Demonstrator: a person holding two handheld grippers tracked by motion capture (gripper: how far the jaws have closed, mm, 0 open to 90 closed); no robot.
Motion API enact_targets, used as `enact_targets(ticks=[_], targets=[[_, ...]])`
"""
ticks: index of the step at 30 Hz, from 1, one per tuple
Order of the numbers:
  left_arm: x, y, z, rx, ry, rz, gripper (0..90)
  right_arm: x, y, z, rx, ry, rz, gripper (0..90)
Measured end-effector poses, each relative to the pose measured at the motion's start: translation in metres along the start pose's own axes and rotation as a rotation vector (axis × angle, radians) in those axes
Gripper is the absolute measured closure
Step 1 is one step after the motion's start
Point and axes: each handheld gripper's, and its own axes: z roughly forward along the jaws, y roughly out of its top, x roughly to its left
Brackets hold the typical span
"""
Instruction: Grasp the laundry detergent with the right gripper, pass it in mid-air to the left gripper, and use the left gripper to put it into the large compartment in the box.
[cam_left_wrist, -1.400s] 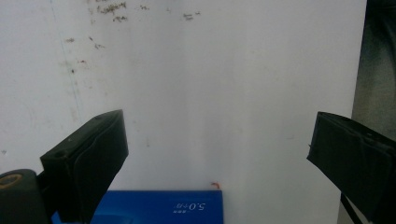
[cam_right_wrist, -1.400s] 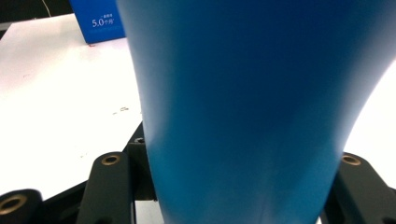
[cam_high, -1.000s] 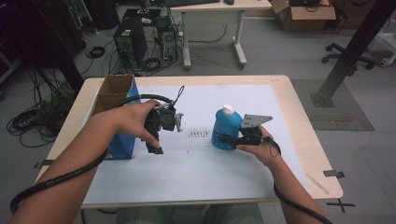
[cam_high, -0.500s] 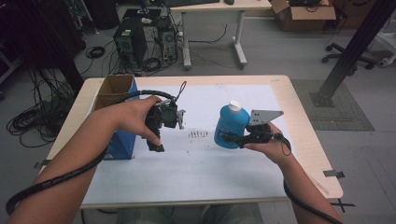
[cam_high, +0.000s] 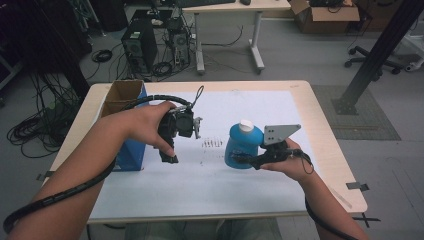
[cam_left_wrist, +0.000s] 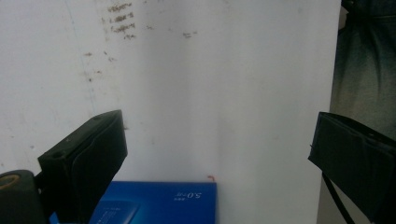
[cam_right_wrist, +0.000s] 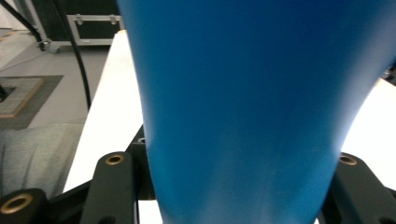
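A blue bottle (cam_high: 243, 147) with a white cap hangs a little above the white table sheet (cam_high: 200, 185), right of centre. My right gripper (cam_high: 241, 161) is shut on its lower body, coming in from the right. In the right gripper view the bottle (cam_right_wrist: 243, 93) stands close up, with a black jaw pressed against each side of it. Left of centre, my left gripper (cam_high: 170, 152) hovers over the sheet with its jaws pointing down. The left gripper view shows that gripper (cam_left_wrist: 217, 135) wide open, with only bare sheet between the jaws.
A blue box (cam_high: 131, 155) with an open cardboard carton (cam_high: 122, 92) behind it stands at the table's left edge; its blue top (cam_left_wrist: 159, 200) lies just under the left gripper. Small dark marks (cam_high: 212, 143) dot the sheet's middle. Desks, computers and cables stand beyond the far edge.
The right gripper has raised the blue bottle, which now looks larger and sits slightly nearer the person. The left hand has risen a little and its jaws stay open.
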Motion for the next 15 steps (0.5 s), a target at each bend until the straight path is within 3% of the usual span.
enact_targets(ticks=[15], targets=[[-0.006, 0.01, -0.005, -0.006, -0.004, 0.008, 4.4, 0.006, -0.002, 0.023, 0.002, 0.061, -0.011, 44.5]])
